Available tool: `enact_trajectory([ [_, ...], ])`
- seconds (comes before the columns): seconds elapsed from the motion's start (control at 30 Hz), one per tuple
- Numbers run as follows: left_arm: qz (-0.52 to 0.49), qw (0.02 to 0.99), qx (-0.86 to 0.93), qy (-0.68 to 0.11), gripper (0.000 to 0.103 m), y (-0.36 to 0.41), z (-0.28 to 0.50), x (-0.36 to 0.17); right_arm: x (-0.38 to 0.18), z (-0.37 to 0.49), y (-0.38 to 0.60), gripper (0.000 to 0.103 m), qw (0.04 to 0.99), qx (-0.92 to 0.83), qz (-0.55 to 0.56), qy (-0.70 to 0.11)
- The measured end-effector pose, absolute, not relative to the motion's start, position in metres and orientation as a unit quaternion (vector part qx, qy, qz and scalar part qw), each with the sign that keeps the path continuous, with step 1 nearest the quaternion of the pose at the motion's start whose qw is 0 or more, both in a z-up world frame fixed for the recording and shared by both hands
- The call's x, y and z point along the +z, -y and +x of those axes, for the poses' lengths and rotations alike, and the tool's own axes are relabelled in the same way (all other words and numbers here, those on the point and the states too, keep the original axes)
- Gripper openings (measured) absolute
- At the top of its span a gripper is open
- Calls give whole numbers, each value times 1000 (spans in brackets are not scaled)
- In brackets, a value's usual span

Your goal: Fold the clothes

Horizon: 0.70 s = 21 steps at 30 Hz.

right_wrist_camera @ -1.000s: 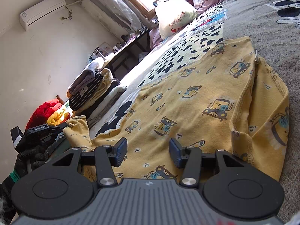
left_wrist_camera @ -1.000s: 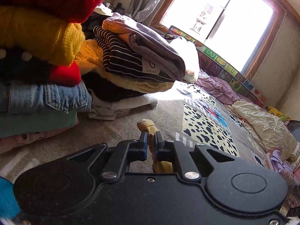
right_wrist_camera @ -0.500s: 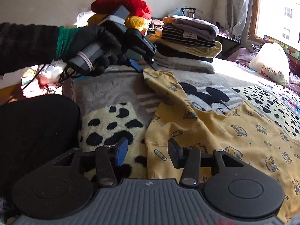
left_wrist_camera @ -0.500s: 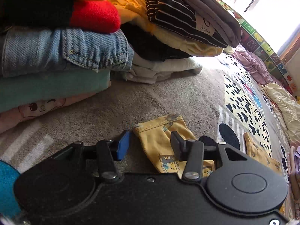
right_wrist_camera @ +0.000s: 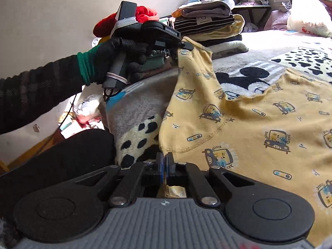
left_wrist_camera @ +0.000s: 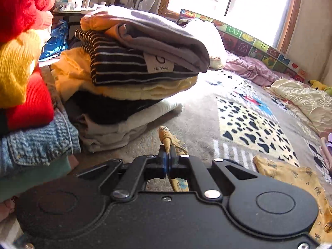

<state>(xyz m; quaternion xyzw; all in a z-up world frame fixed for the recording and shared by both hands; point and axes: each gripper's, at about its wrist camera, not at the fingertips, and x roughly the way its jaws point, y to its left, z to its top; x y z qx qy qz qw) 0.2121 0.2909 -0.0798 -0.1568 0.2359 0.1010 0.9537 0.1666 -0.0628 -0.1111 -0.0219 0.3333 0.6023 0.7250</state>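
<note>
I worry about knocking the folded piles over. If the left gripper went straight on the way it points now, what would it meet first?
Probably the lower layers of the folded pile topped by the striped top, though depth is hard to judge. The left gripper is shut on the yellow garment's sleeve and aims just right of that stack.

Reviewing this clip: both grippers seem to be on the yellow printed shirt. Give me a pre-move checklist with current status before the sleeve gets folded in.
1. Left gripper shut on the sleeve cuff: ok.
2. Right gripper shut on the yellow shirt at its near hem: ok.
3. Sleeve lifted off the blanket, as the right wrist view shows: ok.
4. Shirt body lying flat on the blanket: ok, a few wrinkles near the armpit.
5. Folded pile apart from the sleeve: ok.
6. Far sleeve already folded: cannot tell, out of view.
</note>
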Motion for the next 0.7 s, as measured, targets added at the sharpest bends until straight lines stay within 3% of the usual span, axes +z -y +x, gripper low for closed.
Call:
enact_trajectory([
  [0.1,-133,955,104,-243,0,-286,225,-86,-116,165,61,5,722,607,-25,-332],
  [0.23,-91,925,152,-336,1,-285,247,-127,-127,152,51,6,729,600,-76,-319],
  [0.37,-103,931,152,-315,1,-286,233,-131,-124,144,49,13,730,603,-94,-308],
  [0.43,-99,926,165,-326,11,-290,233,-133,-123,141,48,25,726,610,-92,-303],
  [0.5,-94,921,187,-327,21,-290,231,-126,-121,135,45,43,724,618,-95,-291],
  [0.63,32,928,229,-291,21,-251,223,-103,-119,126,40,54,722,626,-101,-277],
  [0.7,33,941,191,-279,21,-238,221,-100,-122,126,39,58,721,626,-96,-281],
])
